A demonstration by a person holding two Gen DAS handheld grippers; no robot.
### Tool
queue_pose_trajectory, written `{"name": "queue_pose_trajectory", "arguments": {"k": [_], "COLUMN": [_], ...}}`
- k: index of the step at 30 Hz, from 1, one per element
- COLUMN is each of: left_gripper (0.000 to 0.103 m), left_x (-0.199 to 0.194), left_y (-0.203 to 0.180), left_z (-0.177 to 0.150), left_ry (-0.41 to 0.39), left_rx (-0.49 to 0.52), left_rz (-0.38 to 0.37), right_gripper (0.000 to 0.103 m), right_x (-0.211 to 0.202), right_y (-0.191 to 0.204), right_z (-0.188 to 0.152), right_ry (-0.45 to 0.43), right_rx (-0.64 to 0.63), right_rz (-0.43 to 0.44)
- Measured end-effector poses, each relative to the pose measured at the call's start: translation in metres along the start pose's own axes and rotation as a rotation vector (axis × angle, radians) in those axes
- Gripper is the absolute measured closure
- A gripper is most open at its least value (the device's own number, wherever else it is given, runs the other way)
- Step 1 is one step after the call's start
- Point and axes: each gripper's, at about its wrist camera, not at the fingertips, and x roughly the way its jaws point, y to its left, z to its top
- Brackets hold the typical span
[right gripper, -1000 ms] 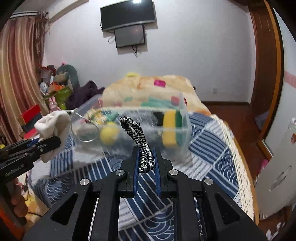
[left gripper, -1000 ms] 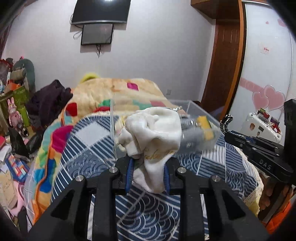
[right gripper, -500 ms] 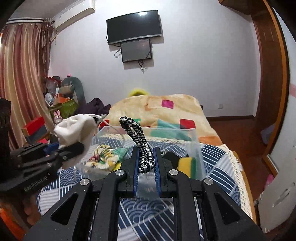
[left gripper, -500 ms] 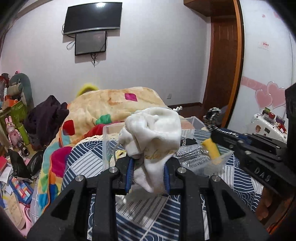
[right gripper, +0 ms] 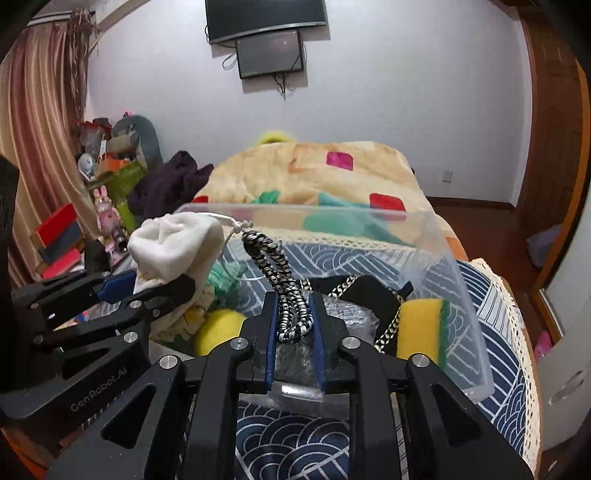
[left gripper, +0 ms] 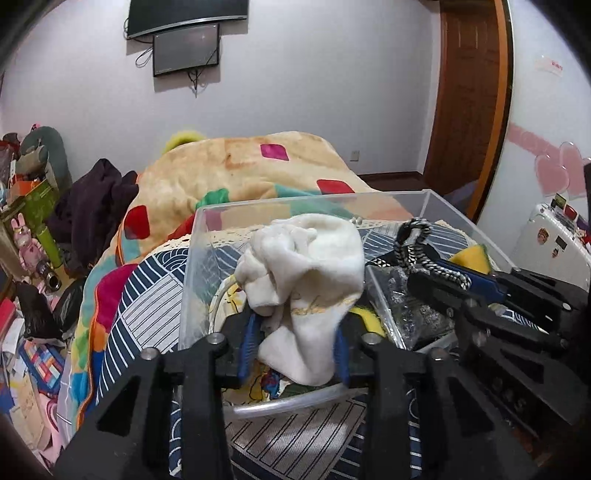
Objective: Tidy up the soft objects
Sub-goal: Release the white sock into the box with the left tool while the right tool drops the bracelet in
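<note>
White cloth (left gripper: pixel 310 273) is pinched in the left claw (left gripper: pixel 295 347) above the clear box (left gripper: pixel 428 199); the right claw (right gripper: pixel 293 325) pinches a braided cord (right gripper: pixel 280 280) beside it. Released carelessly, the two could tangle, or the cloth could drape over the rim.

A home bedroom: a bed (right gripper: pixel 491 306) with a navy patterned cover and a patchwork blanket (left gripper: pixel 236 166) at 12 o'clock, a wall-mounted television (right gripper: pixel 264 14) above, a striped curtain (right gripper: pixel 33 122) and piled toys (right gripper: pixel 107 147) at 9 o'clock.
</note>
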Motion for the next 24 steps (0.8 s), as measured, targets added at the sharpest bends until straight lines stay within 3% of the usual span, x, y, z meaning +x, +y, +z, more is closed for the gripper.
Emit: {"name": "queue_pose_trajectory", "arguments": {"k": [2, 7, 15, 21, 24], "left_gripper": [0.056, 0.051, 0.05, 0.05, 0.044], "left_x": [-0.002, -0.012, -0.052, -0.095, -0.118], "left_y": [0.003, 0.003, 0.004, 0.003, 0.003], "left_z": [0.0, -0.003, -0.007, -0.002, 0.0], "left_ry": [0.004, -0.009, -0.081, -0.186, -0.25], "left_rx": [-0.02, -0.013, -0.017, -0.012, -0.011], "left_rz": [-0.022, -0.032, -0.077, -0.086, -0.092], "right_gripper": [0.078, 0.064, 0.063, 0.062, 0.062], "right_x": [-0.003, -0.014, -0.043, -0.074, -0.092], "right_y": [-0.001, 0.0, -0.007, -0.012, -0.011], "right_z": [0.0, 0.001, 0.007, 0.013, 0.016], "right_ry": [0.001, -0.025, -0.084, -0.161, -0.216], "right_rx": [-0.008, -0.029, -0.024, -0.019, -0.018], "right_rz": [0.013, -0.014, -0.014, -0.014, -0.019]}}
